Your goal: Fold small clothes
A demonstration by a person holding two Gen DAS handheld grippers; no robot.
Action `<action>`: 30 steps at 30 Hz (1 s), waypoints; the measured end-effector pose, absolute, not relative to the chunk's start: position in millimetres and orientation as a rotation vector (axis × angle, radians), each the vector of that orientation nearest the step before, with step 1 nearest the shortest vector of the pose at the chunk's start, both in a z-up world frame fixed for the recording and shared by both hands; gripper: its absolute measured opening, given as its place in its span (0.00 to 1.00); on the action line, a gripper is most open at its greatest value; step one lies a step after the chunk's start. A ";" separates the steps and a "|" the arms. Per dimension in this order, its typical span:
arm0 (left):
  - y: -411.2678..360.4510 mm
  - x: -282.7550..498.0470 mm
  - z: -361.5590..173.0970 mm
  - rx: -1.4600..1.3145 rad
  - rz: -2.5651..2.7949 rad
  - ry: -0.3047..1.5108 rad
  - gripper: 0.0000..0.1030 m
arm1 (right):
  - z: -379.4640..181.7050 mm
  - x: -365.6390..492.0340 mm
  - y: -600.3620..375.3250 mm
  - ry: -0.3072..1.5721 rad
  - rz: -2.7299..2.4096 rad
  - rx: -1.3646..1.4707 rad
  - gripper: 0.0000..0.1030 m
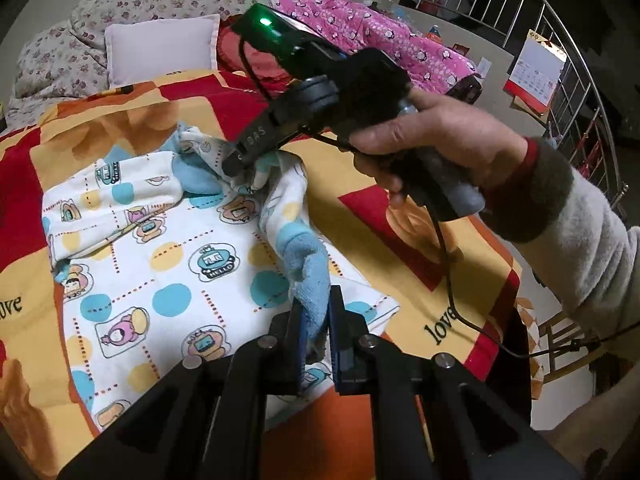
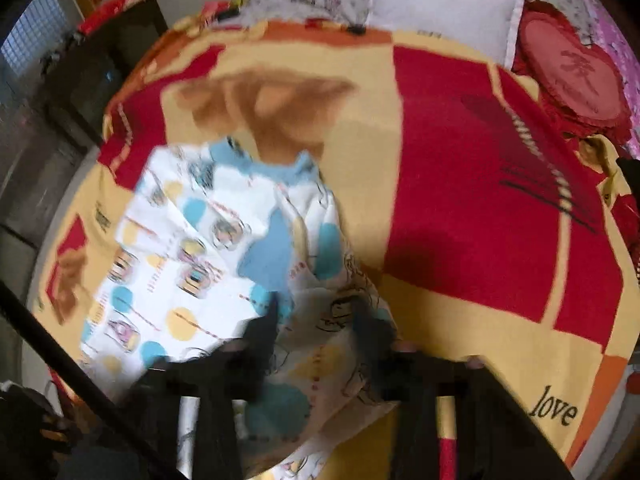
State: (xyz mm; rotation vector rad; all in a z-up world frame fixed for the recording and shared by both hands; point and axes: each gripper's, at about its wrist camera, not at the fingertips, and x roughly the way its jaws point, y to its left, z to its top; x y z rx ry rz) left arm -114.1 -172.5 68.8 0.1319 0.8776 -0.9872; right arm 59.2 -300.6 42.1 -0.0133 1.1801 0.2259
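Note:
A small white baby garment (image 1: 168,264) with blue and yellow dots, cartoon prints and blue cuffs lies on the bed. My left gripper (image 1: 314,320) is shut on its blue sleeve cuff (image 1: 306,276) and holds it just above the cloth. My right gripper (image 1: 236,168), held in a hand, sits at the collar end of the garment with cloth bunched around its tips. In the blurred right wrist view the garment (image 2: 192,248) lies between and over the fingers of the right gripper (image 2: 316,320), which stand apart; whether they pinch the cloth I cannot tell.
The bed carries a red, yellow and orange blanket (image 1: 400,216) with "love" lettering. A white pillow (image 1: 160,48), a floral quilt (image 1: 60,52), a pink quilt (image 1: 380,36) and a red heart cushion (image 2: 572,76) lie at the head. A metal railing (image 1: 568,64) stands at the right.

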 end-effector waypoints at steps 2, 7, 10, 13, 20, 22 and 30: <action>-169.3 -110.4 71.0 0.135 -0.975 0.874 0.09 | 44.7 59.1 -306.5 1.148 0.231 0.017 0.10; -151.1 -83.1 87.9 0.107 -0.938 0.856 0.09 | 82.1 54.8 -341.6 0.999 0.193 0.132 0.06; -136.7 -41.8 98.2 0.056 -0.856 0.847 0.09 | 94.8 55.3 -365.8 0.945 0.158 0.214 0.03; -124.2 3.8 103.1 0.012 -0.773 0.849 0.09 | 97.9 60.3 -385.4 0.905 0.119 0.286 0.03; -117.6 3.8 102.6 0.047 -0.761 0.844 0.09 | 81.7 58.8 -377.7 0.970 0.227 0.393 0.68; -119.8 -0.8 101.9 0.060 -0.765 0.840 0.09 | 73.5 61.7 -371.7 0.997 0.216 0.375 0.67; -119.0 5.7 101.0 0.080 -0.737 0.836 0.09 | 51.6 62.3 -361.4 1.042 0.237 0.355 0.14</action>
